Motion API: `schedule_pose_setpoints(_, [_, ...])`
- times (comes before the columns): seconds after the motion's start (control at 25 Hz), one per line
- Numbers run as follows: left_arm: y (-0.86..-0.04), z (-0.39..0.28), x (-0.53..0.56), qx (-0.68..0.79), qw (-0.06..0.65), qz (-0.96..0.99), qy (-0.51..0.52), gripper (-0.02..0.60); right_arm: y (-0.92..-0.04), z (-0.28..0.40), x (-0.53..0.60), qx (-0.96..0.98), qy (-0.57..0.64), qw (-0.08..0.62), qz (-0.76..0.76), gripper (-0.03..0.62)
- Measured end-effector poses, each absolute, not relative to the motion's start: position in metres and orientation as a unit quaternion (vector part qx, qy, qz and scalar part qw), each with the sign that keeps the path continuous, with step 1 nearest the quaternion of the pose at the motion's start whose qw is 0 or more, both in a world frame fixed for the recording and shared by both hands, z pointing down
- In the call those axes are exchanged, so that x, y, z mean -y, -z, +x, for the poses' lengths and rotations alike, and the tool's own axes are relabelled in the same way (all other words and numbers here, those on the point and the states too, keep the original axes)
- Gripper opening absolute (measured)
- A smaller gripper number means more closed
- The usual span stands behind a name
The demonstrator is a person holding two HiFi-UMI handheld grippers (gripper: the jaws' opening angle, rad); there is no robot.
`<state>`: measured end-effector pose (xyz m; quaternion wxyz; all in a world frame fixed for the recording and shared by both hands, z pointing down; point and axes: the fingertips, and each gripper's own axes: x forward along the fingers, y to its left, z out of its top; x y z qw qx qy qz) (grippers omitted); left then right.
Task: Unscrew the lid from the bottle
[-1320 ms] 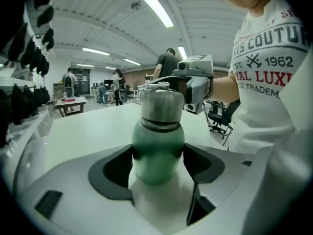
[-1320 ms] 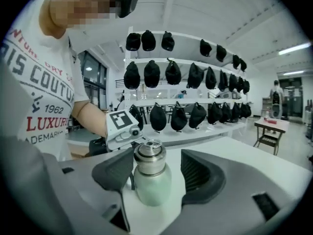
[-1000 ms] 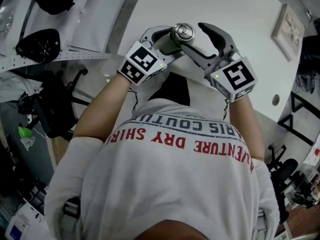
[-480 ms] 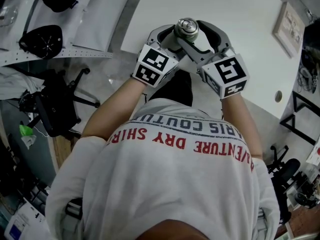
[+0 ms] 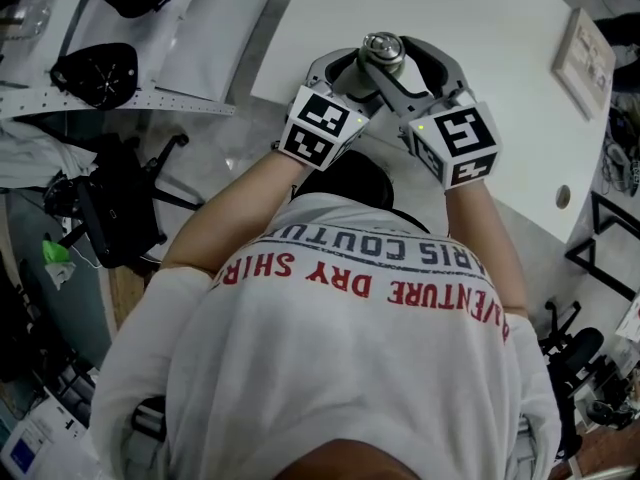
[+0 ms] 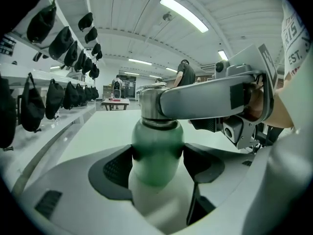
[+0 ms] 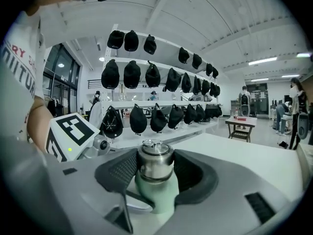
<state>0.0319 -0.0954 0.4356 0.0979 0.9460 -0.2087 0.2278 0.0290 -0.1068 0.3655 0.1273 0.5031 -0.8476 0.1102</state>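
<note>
Bottle [image 6: 156, 153], green, clamped by left gripper [image 6: 157, 173] at the table [image 5: 480, 28] edge; right gripper [image 7: 154, 174], its jaws just closing inward, grips the steel lid [image 7: 154, 161].

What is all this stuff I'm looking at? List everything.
bottle: one, pale green, over the table edge, body in the left tool.
lid: one, silver, on the bottle.
table: one, white, beneath the bottle.
picture frame: one, pale, on the table, right.
caps: many, black, hung in rows beyond the table.
office chair: one, black, left in the head view.
shirt: one, white, red lettering, worn.
left tool: one, grey, shut on the bottle.
right tool: one, grey, jaws have just been closing, now on the lid.
</note>
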Motion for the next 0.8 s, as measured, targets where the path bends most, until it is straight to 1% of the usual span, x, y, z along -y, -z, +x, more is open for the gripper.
schedule_pose_setpoints(0.4, [-0.4374,0.0317,0.0950,0.152,0.082,0.950,-0.262,0.341,-0.3672,0.0271,0.1024,0.879,-0.089,0.167,0.438,0.233])
schedule_pose_setpoints(0.8, [-0.4395,0.0293,0.0942,0.072,0.055,0.959,-0.269,0.336,-0.3673,0.0256,0.1002,0.927,-0.053,0.213,0.304,0.233])
